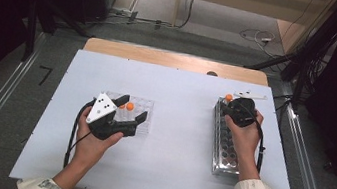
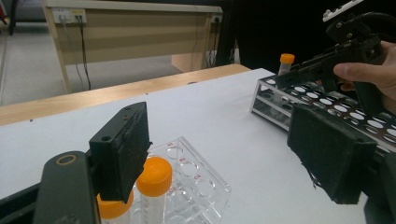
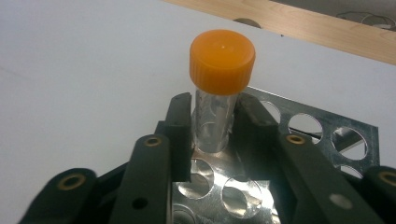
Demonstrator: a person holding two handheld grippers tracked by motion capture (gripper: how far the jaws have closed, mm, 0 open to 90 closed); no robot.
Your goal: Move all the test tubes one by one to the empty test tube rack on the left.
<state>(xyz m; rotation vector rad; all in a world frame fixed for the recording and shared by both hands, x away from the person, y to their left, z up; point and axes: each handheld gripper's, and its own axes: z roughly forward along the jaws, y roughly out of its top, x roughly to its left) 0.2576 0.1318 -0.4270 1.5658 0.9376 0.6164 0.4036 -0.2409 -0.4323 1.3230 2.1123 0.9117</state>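
While right gripper [image 3: 212,140] fingers clamp tube [image 3: 219,93], left gripper [image 1: 128,111] gapes, white table [image 1: 173,151], grey floor [image 1: 218,21].

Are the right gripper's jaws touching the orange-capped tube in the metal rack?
Touching. The right gripper view shows the right gripper with both jaws pressed against the clear body of the tube, no gap on either side, above the metal rack.

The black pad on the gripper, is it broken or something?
Yes, a bit. In the left gripper view the pad on the left gripper looks frayed, with ragged bits hanging off its lower edge. The tubes and racks look tidy and upright.
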